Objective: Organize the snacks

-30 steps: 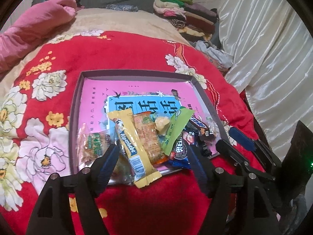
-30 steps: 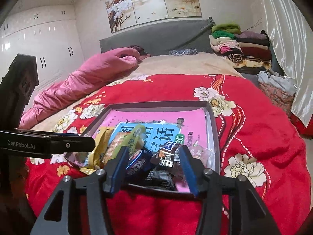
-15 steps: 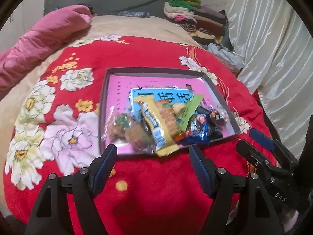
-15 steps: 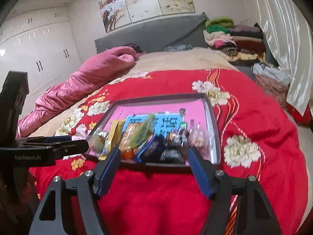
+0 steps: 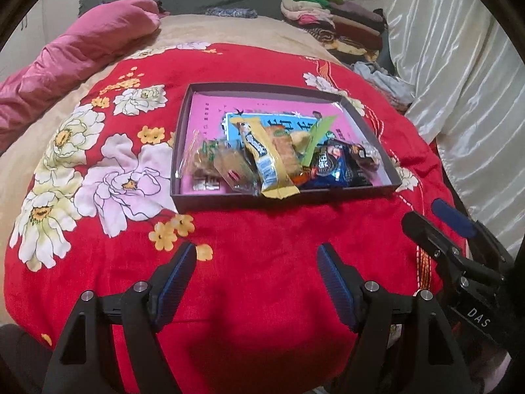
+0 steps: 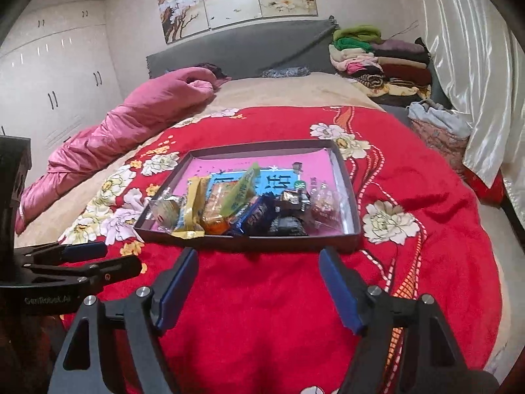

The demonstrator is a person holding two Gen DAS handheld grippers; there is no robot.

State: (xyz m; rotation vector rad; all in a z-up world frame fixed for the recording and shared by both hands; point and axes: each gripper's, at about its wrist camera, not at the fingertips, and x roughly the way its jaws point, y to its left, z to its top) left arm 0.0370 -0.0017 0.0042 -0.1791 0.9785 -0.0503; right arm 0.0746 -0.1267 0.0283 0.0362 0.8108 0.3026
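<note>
Both of our hand-held tools hover apart from the tray: our left gripper [image 5: 256,262] has its blue-padded fingers spread wide with nothing between them, and our right gripper [image 6: 259,267] is spread just as wide, also holding nothing. We take the shallow dark cardboard tray with a pink printed bottom [image 5: 370,131] as our landmark; it lies flat on the red floral blanket [image 5: 262,229] covering the bed. Inside the tray, heaped against its near wall, we see the pile of wrapped snacks [image 6: 236,210]. A long yellow wrapped bar [image 5: 265,161] has its end hanging over the near wall. Just right of that bar lie an orange packet [image 5: 283,151] and a green wrapper [image 5: 315,138], and further right a dark blue packet [image 5: 328,167]. Left of the yellow bar sit clear-wrapped snacks [image 5: 213,161]. Beyond the tray's far wall we see a pink quilt [image 6: 131,121] and a stack of folded clothes [image 6: 377,62].
</note>
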